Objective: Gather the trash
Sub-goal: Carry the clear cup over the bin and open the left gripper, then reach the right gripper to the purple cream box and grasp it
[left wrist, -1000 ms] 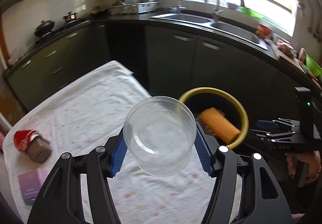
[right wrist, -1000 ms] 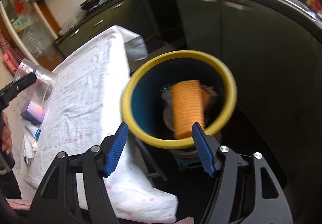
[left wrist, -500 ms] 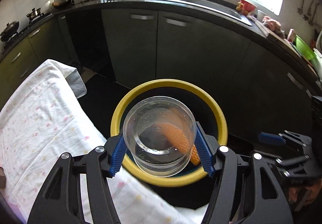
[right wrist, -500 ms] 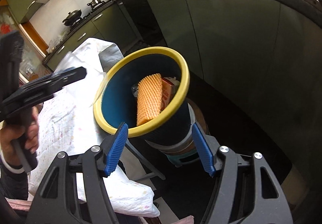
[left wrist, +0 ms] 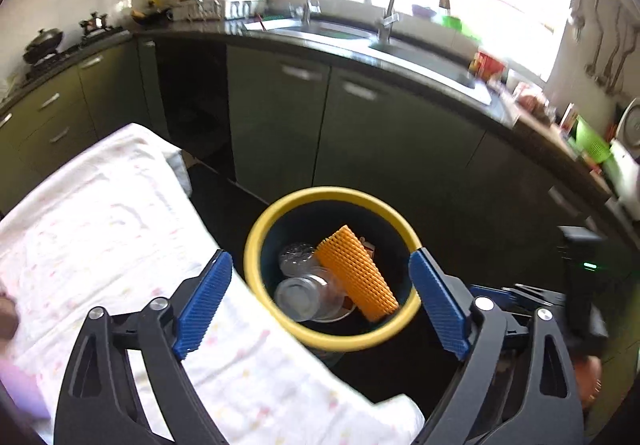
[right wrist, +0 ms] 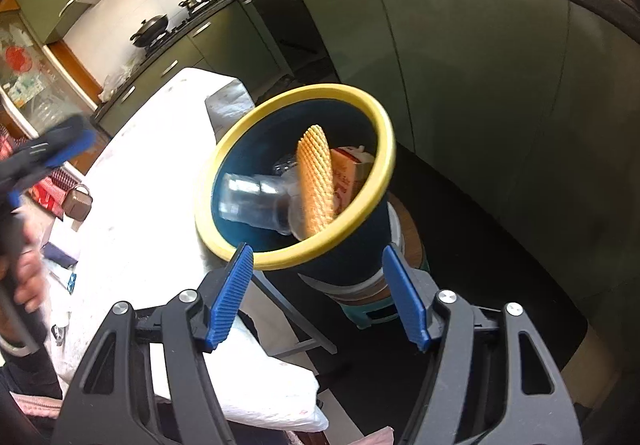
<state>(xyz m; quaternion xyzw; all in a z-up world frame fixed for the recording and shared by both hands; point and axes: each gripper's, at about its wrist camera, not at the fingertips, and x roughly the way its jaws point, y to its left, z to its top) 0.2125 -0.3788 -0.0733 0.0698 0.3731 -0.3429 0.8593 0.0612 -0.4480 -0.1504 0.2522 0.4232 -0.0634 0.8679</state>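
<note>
A dark blue bin with a yellow rim stands beside the cloth-covered table. Inside it lie a clear plastic cup on its side, an orange foam net and a carton. My left gripper hovers above the bin, its jaws opening wide with nothing between them. The right wrist view shows the same bin, cup and net. My right gripper stands open and empty, near the bin's front rim. The left gripper is a blur at the left there.
The bin rests on a round stool against dark green cabinets under a sink counter. A brown-and-red packet and small items lie at the table's far left. The other hand's gripper is at the right.
The left gripper carried the clear cup from over the table to above the bin, then opened. The cup now lies inside the bin. The right gripper shifted slightly.
</note>
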